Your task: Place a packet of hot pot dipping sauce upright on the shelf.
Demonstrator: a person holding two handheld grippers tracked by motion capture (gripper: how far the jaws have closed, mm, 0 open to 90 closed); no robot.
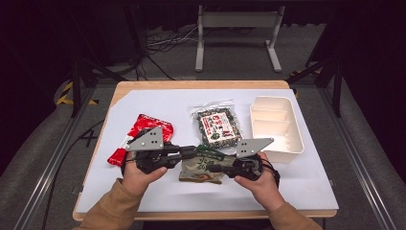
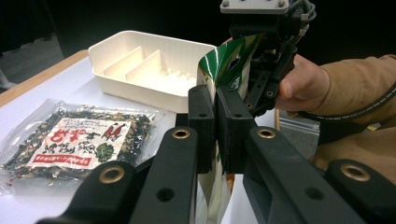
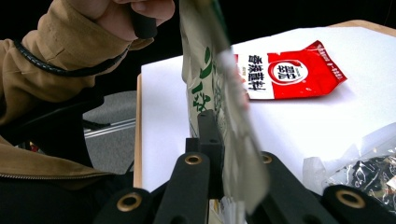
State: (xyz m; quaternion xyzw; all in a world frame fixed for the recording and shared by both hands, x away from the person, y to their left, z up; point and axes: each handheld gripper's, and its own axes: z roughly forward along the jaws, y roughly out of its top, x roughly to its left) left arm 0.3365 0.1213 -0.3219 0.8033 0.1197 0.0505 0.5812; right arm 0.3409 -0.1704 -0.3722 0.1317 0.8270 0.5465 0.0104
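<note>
Work in hand: both grippers hold one green pouch between them, near the front of the table.
Left gripper: its jaws are pressed together on one edge of the pouch; in the left gripper view the foil stands up between the black pads.
Right gripper: its jaws pinch the opposite edge; in the right gripper view the pouch rises between them.
Where the pouch is: lifted a little in the middle front, its lower part looks to touch the table, but I cannot tell for sure.
Done: the pouch is taken by both sides.
Left to do: probably to open it or to carry it to the tray; the tray compartments are empty, so nothing is placed yet.
Other packs: the red pack lies flat at the left, the seaweed pack lies flat just behind the grippers.
Edges: the table front edge is near the hands; the tray stands just beside the right hand.
Open room: free white surface at the front left and front right; the way to the tray is short but tight.
</note>
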